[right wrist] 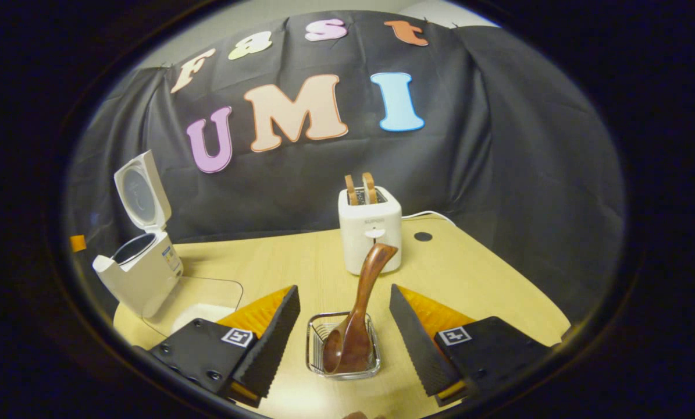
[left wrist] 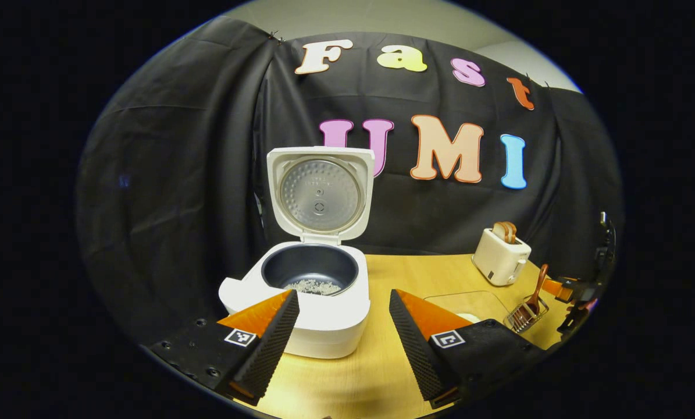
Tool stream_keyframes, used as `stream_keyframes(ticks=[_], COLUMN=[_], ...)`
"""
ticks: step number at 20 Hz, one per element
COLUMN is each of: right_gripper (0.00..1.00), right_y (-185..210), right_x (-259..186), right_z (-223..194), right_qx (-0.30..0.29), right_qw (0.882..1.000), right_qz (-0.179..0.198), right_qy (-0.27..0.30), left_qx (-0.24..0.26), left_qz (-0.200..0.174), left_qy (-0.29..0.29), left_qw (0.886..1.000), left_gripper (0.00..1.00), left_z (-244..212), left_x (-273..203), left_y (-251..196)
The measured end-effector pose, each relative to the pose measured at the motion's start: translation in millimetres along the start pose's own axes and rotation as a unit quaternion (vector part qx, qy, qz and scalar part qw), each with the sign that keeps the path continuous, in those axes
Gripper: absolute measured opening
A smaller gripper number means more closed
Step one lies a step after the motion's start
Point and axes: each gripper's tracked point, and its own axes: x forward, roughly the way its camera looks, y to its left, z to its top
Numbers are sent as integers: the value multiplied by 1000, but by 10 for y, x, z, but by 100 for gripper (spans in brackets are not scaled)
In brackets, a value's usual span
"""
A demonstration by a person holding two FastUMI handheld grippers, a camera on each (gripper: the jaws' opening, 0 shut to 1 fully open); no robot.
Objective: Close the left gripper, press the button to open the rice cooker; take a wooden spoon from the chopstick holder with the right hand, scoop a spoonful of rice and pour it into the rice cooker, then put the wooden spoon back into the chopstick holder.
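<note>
The white rice cooker (left wrist: 318,302) stands with its lid (left wrist: 320,195) swung up, and a small heap of rice (left wrist: 315,286) lies in its dark inner pot. My left gripper (left wrist: 342,326) hangs open just in front of it, holding nothing. In the right gripper view the wooden spoon (right wrist: 356,314) stands bowl-down in the wire chopstick holder (right wrist: 342,344), handle leaning up and right. My right gripper (right wrist: 344,329) is open with the holder between its fingers, touching nothing. The spoon (left wrist: 536,291), the holder (left wrist: 524,314) and the rice cooker (right wrist: 141,267) appear in both views.
A white toaster (right wrist: 370,230) with bread slices stands behind the holder, and it shows as the toaster (left wrist: 501,256) at the right. A clear container (right wrist: 199,302) with white rice sits between cooker and holder. The wooden table (right wrist: 469,279) ends at the black cloth wall.
</note>
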Motion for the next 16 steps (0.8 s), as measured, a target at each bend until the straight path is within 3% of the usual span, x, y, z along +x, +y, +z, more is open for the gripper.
stream_keyframes(ticks=[7,10,16], right_gripper=[99,99,99], right_y=[-101,-102,-104], right_x=[-153,-241,-319], right_z=[110,134,212], right_qx=[6,15,22], right_qw=[999,999,997], right_qz=[-35,-44,-69], right_qy=[-19,-24,-41], left_qx=[-28,-39,-12], left_qz=[-19,-44,-46], left_qy=[-32,-50,-95], left_qw=[999,997,994], left_gripper=[93,92,92], left_z=[404,716,1428], left_x=[208,347,724], left_y=[22,7,197])
